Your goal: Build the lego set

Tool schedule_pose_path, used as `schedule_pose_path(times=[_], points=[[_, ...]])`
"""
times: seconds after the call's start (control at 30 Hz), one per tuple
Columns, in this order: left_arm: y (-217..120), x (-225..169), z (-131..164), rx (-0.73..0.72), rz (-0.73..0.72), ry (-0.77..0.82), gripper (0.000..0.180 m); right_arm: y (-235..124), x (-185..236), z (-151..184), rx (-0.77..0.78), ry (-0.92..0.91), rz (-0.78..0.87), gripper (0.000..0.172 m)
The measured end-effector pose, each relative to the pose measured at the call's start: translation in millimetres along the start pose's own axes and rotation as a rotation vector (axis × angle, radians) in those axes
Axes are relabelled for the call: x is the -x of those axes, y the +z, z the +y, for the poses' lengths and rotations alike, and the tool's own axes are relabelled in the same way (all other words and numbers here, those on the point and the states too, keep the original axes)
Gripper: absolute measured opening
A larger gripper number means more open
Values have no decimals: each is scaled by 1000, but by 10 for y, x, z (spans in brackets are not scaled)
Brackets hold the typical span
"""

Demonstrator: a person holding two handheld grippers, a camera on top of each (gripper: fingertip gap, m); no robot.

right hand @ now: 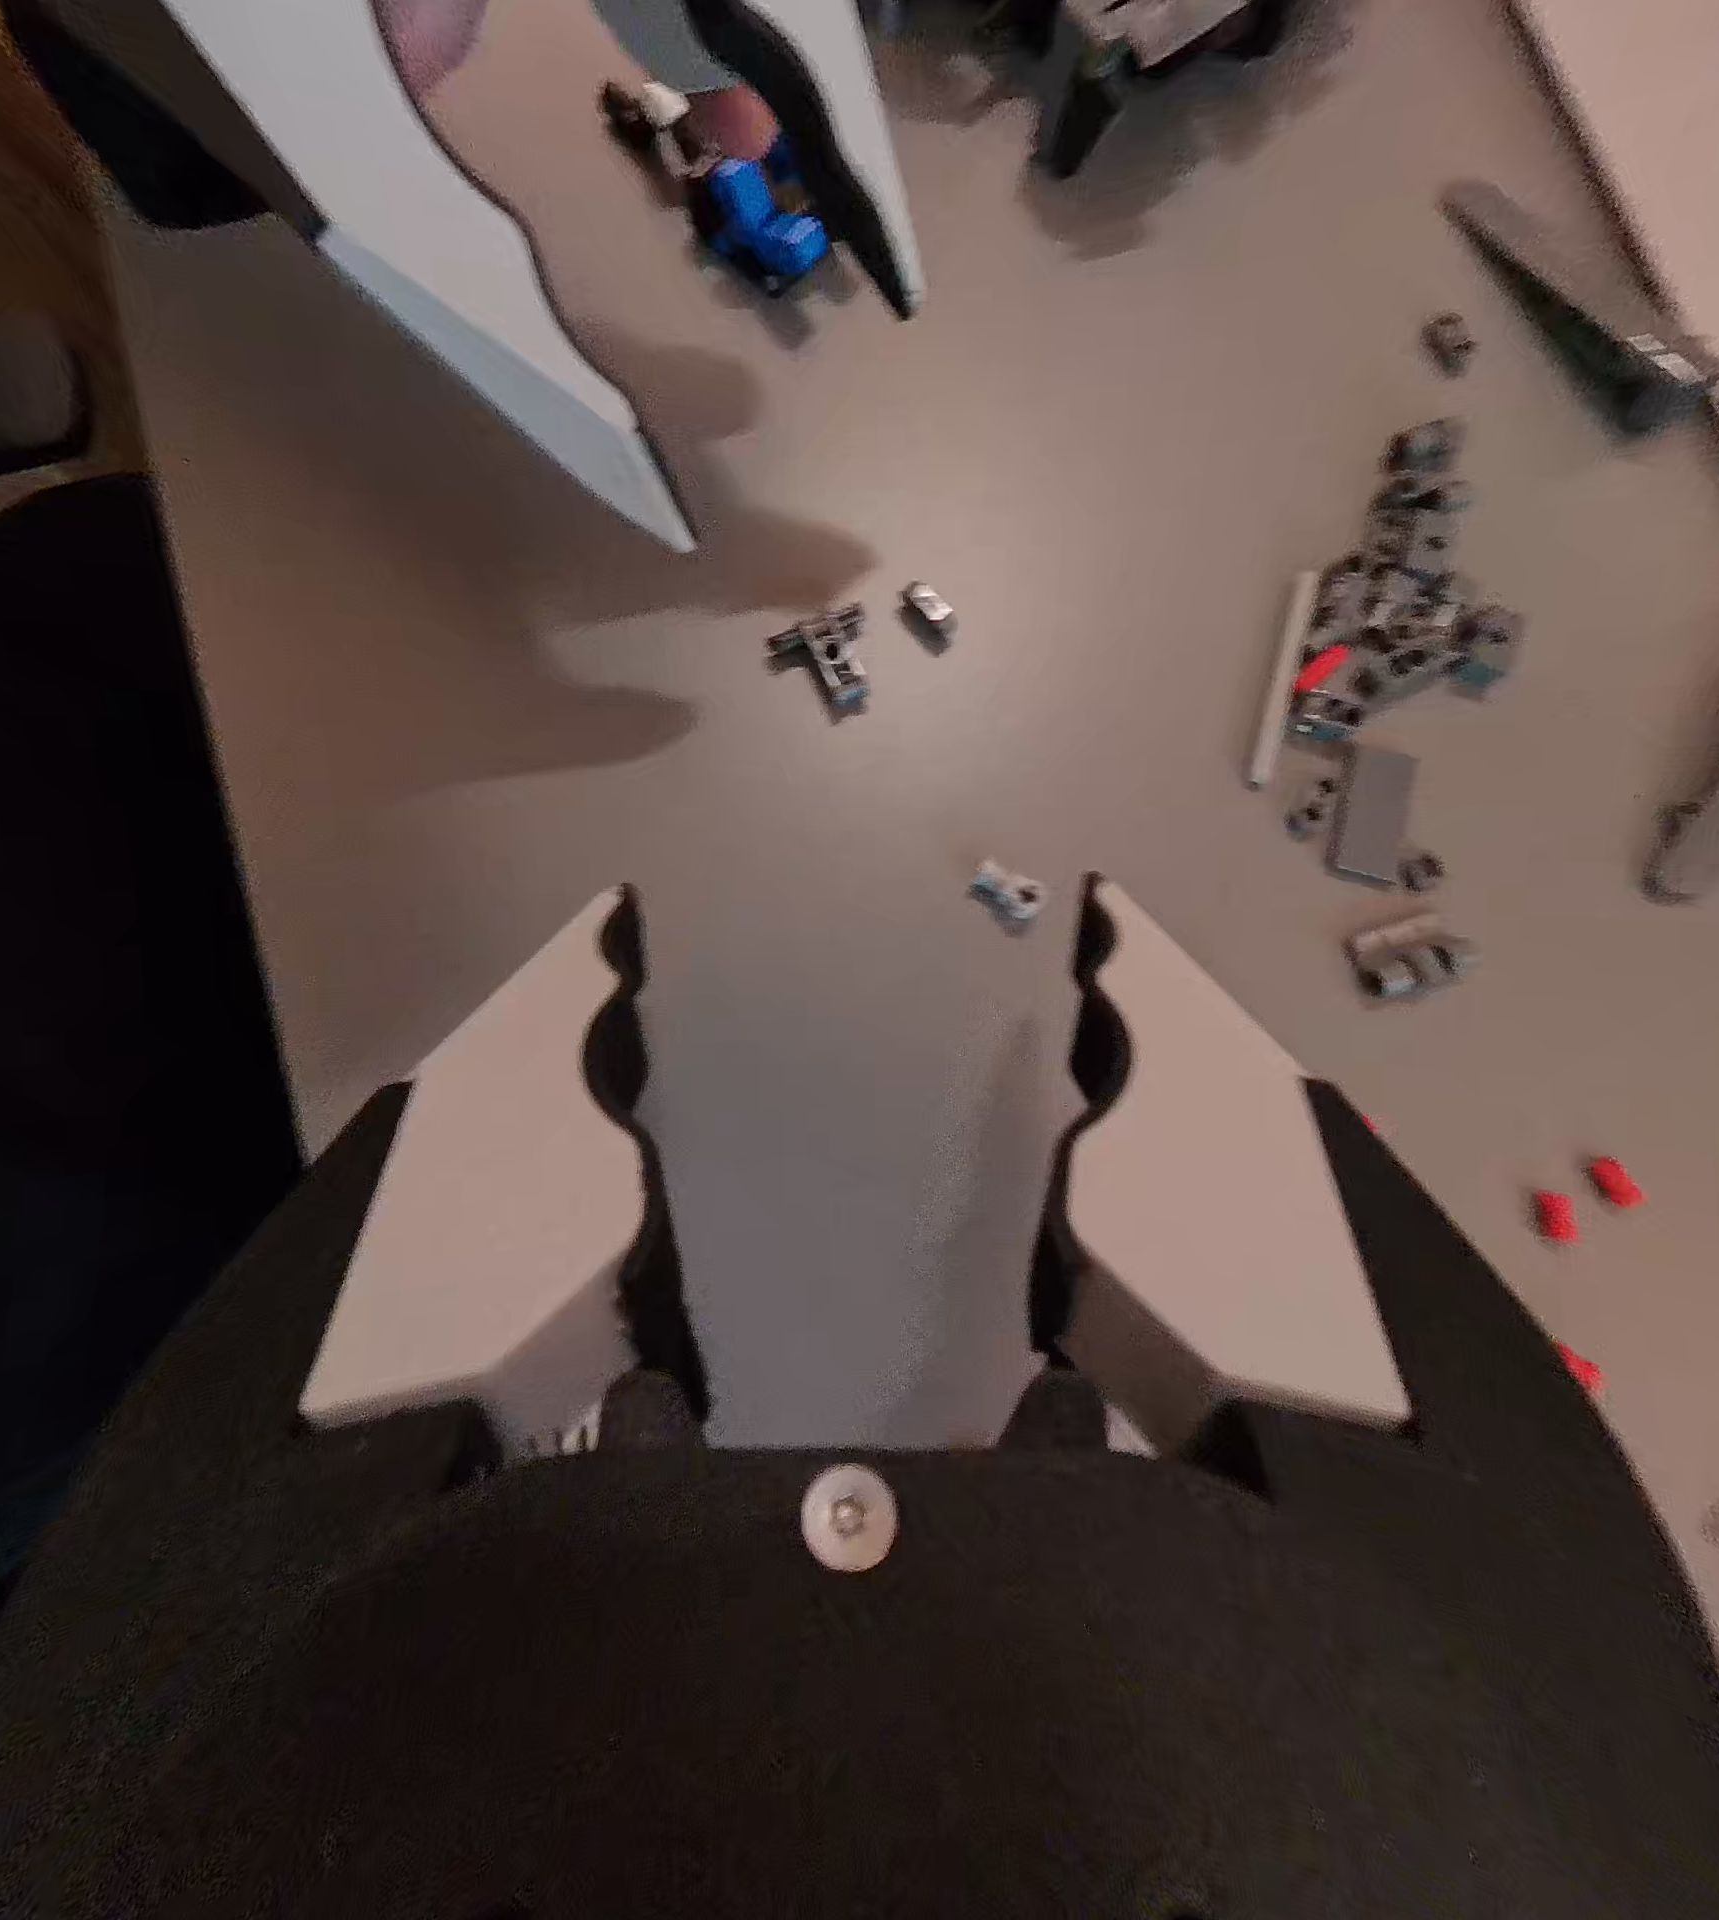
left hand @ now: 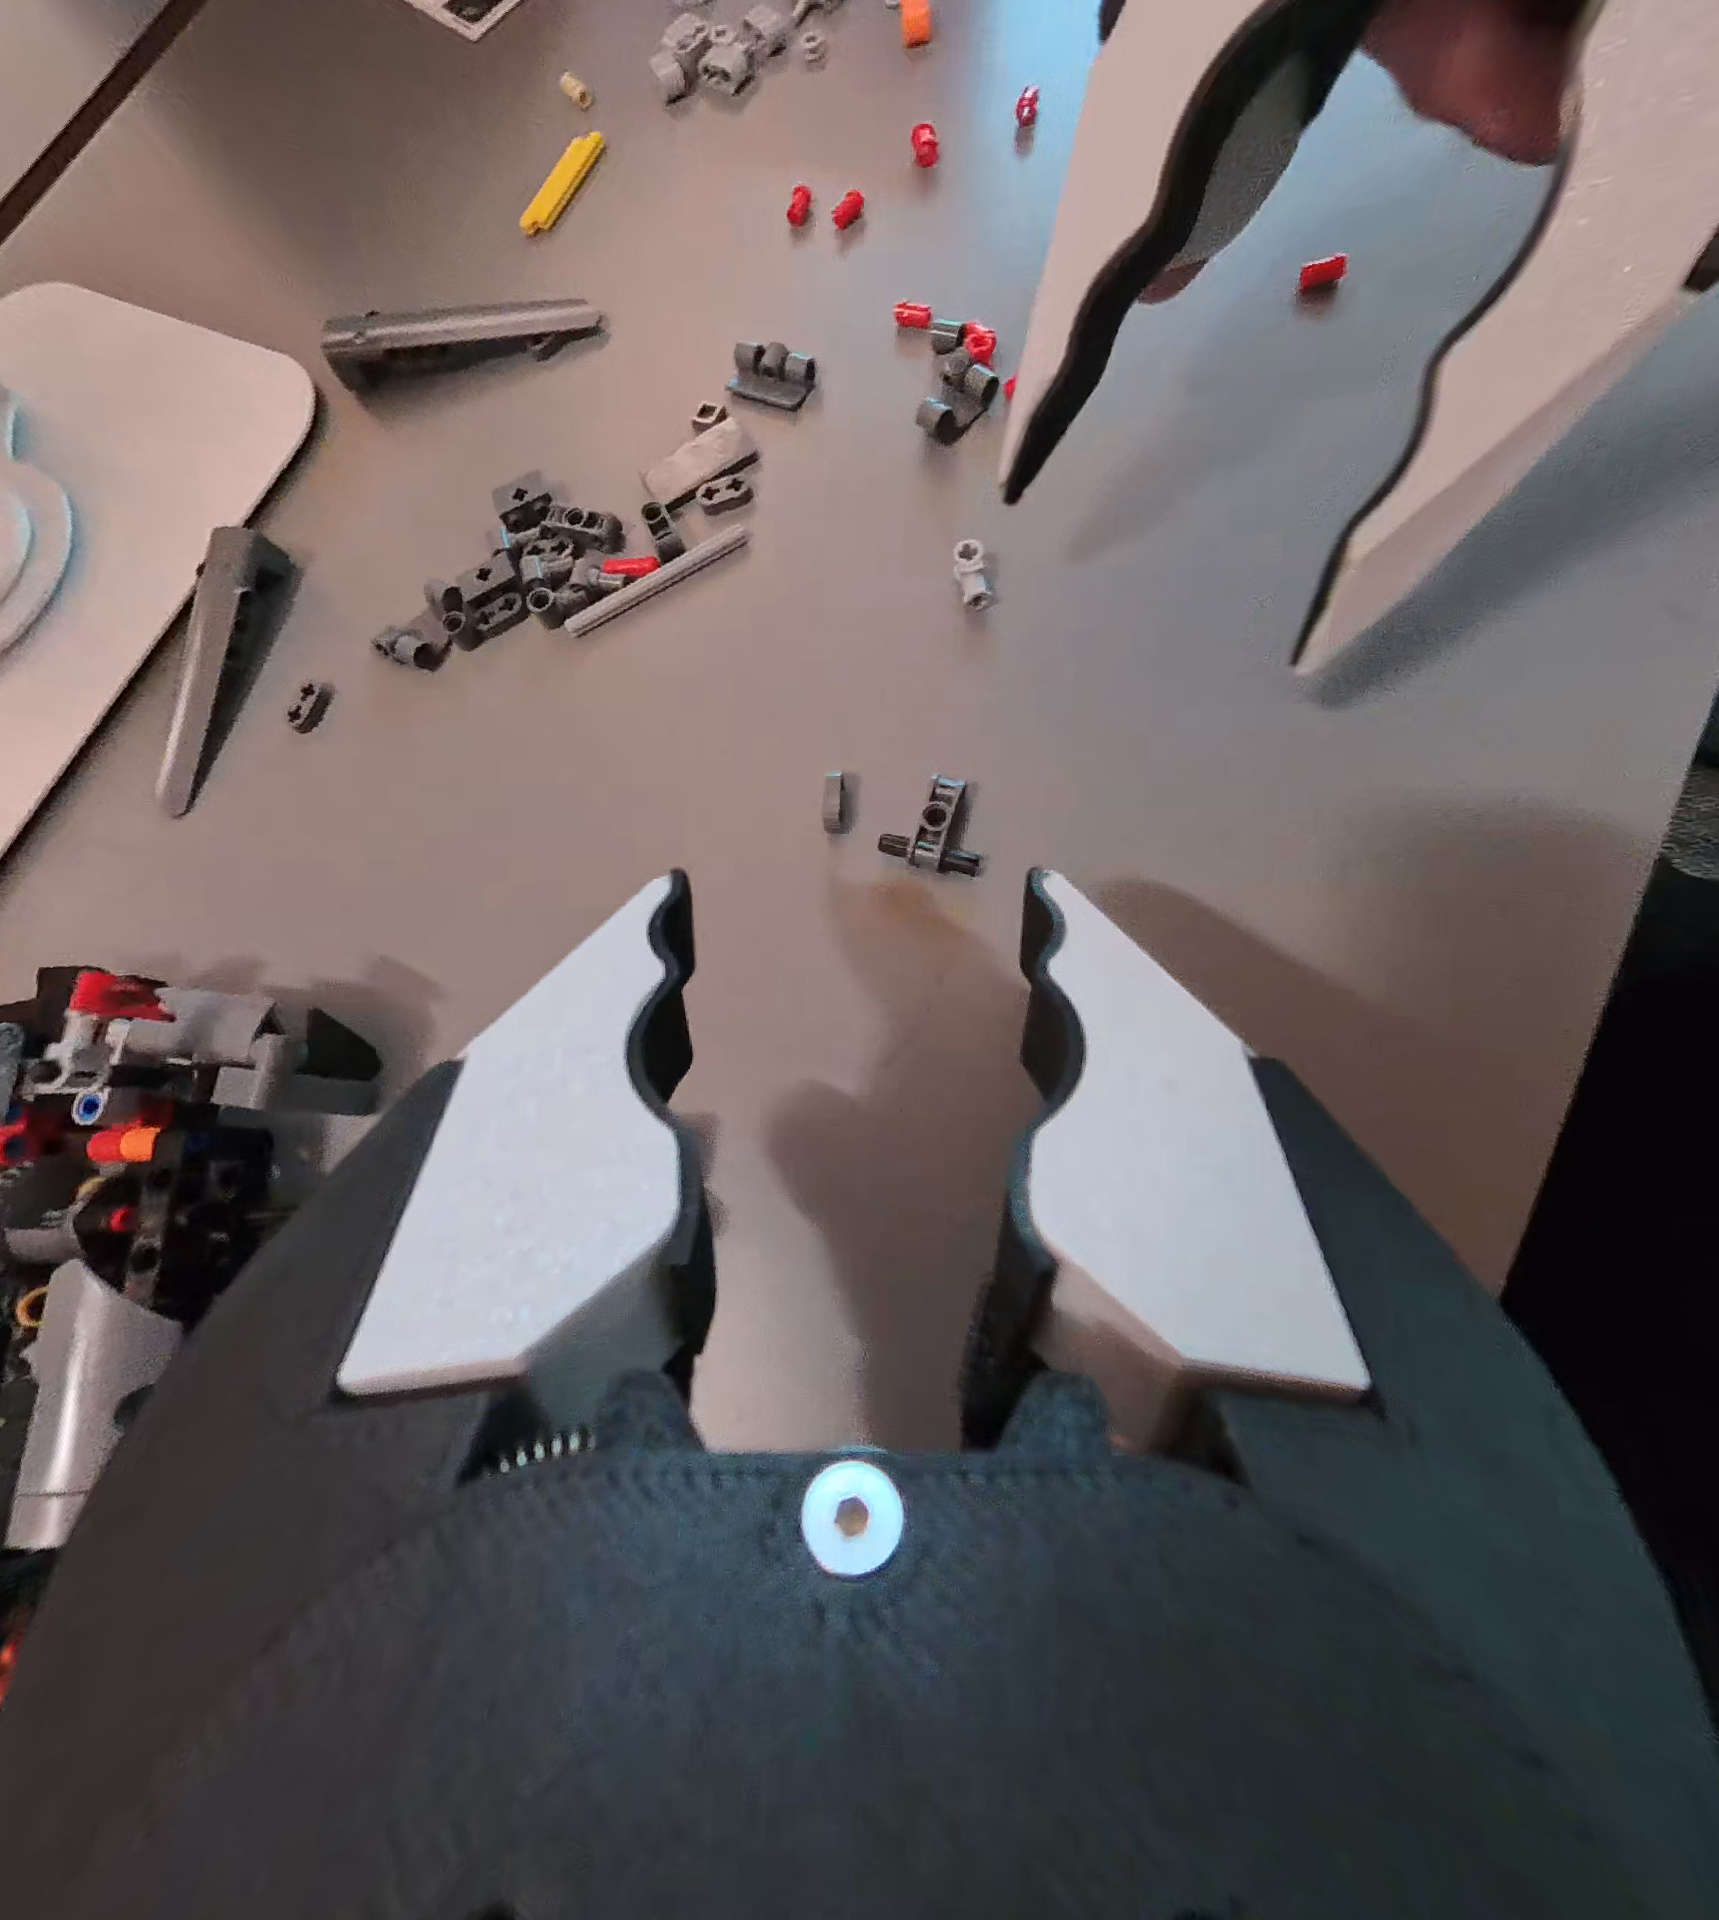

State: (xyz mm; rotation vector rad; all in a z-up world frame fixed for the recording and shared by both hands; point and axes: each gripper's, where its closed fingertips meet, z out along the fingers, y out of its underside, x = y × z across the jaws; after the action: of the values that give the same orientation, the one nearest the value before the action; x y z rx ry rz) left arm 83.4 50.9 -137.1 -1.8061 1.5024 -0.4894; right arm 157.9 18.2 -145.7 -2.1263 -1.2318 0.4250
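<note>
Left gripper (left hand: pixel 855 883): jaws spread, bare, we hover by a grey connector (left hand: pixel 933 826).
Right gripper (right hand: pixel 855 894): jaws spread, bare, near a pale connector (right hand: pixel 1009 894).
Worktop (left hand: pixel 1198 727): parts loose mid-worktop; model (left hand: pixel 107 1122) half-built.

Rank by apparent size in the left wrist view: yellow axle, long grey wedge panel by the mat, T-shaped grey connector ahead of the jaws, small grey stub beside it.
1. Long grey wedge panel
2. Yellow axle
3. T-shaped grey connector, though it lies nearer the camera, so its rank against the axle is unsure
4. Small grey stub

two wrist views, high over one table (left hand: pixel 1198 727), facing each other, same grey t-piece (left hand: pixel 933 826) shared
</note>
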Motion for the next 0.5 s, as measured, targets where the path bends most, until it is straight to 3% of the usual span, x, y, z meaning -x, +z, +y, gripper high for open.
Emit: schedule_pose_path(times=[0.03, 0.07, 0.13, 0.23, 0.37, 0.4, 0.5], points=[[9, 14, -6, 1, -14, 1, 60, -5, -74, 12, -11, 2, 44, 91], [18, 20, -5, 6, -16, -4, 57, -11, -133, 39, -13, 15, 74, 91], [58, 91, 28, 22, -47, -3, 53, -1, -187, 90, -16, 58, 87, 108], [129, 178, 115, 61, -93, -28, 37, 73, -214, 181, -8, 74, 110, 110], [203, 53, 123, 49, -42, -100, 42, 182, -288, 224, -31, 107, 172, 111], [206, 47, 108, 39, -50, -104, 44, 172, -332, 213, -43, 112, 204, 106], [196, 97, 69, 15, -103, -116, 40, 190, -358, 217, -60, 155, 211, 111]])
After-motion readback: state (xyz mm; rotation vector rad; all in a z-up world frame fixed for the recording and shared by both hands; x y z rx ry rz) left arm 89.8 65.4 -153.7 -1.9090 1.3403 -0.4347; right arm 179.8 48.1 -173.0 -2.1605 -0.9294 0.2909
